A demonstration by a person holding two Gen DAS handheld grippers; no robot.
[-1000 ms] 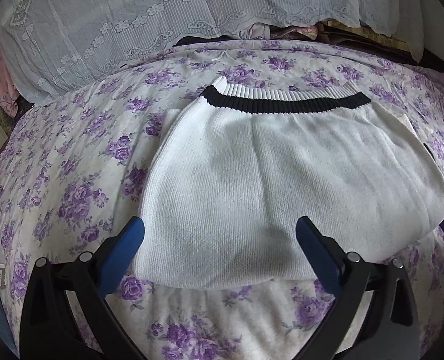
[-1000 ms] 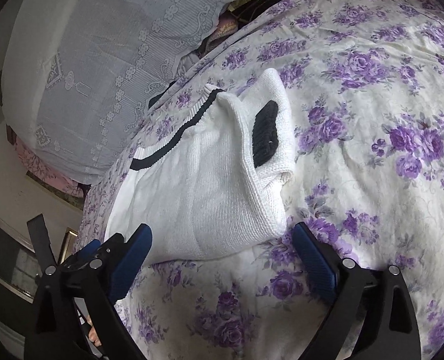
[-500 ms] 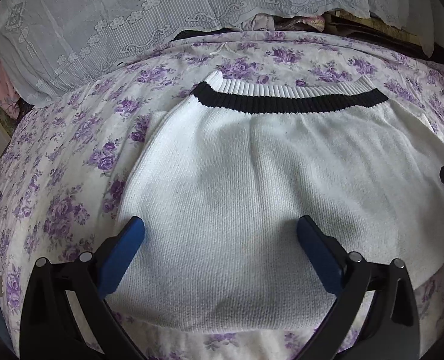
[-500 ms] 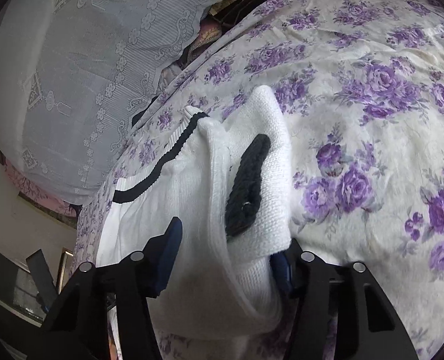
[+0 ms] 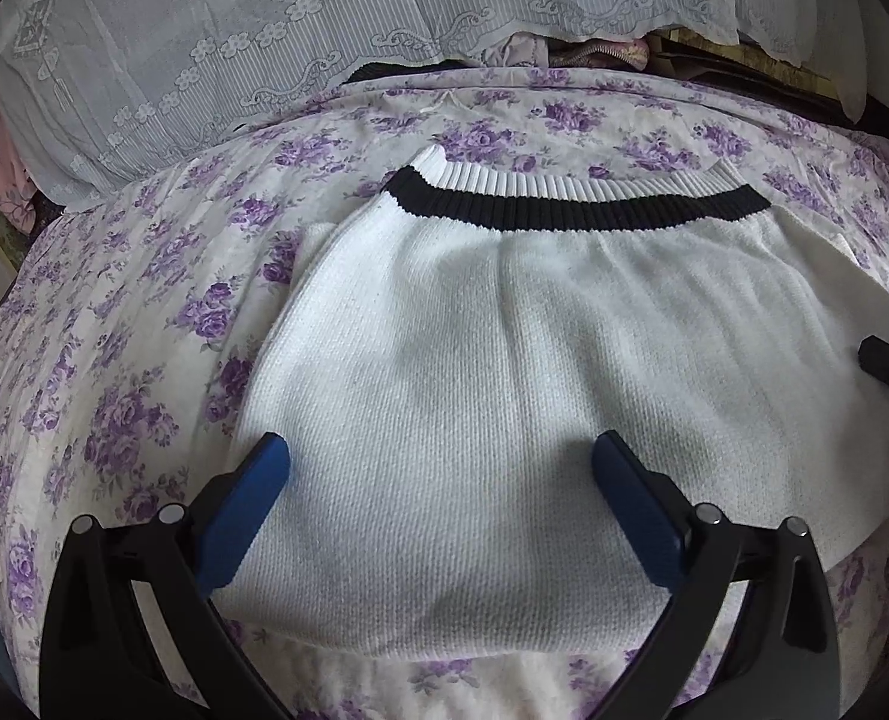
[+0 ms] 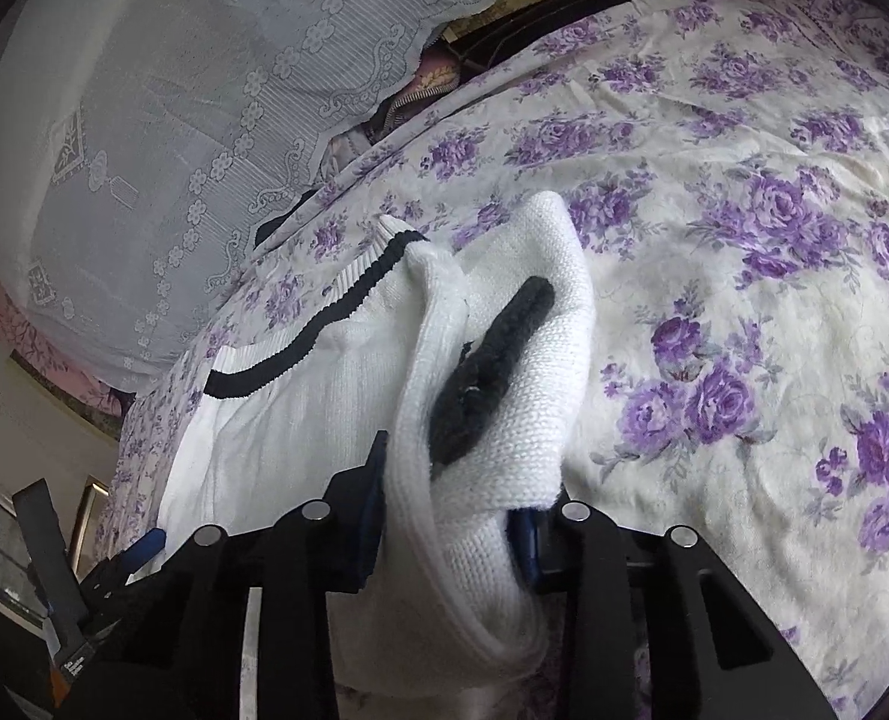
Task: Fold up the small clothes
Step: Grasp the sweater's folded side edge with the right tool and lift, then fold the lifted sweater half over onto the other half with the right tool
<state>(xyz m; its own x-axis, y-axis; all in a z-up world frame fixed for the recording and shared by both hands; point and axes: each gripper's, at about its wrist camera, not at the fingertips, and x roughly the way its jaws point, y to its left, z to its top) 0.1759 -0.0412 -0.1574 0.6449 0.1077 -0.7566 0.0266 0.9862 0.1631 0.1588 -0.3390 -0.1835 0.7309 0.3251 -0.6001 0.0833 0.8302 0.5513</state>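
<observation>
**Right hand-held gripper clamps the sweater's fold**

Between the blue pads of the right hand-held gripper [image 6: 450, 510] sits a bunched fold of the white knit sweater [image 5: 504, 372]; the jaws have just been closing and now press on the knit from both sides. A black patch [image 6: 492, 372] on the raised fold shows just beyond the pads. The left hand-held gripper [image 5: 441, 462] is spread wide over the near part of the sweater, holding nothing, with the cloth lying flat between its fingers. The sweater lies on a bed with a purple-flowered sheet [image 5: 144, 330], its black-and-white ribbed hem [image 5: 570, 204] at the far side. Beyond the bed's far edge is a white lace cover [image 5: 264, 30] over a pile.
</observation>
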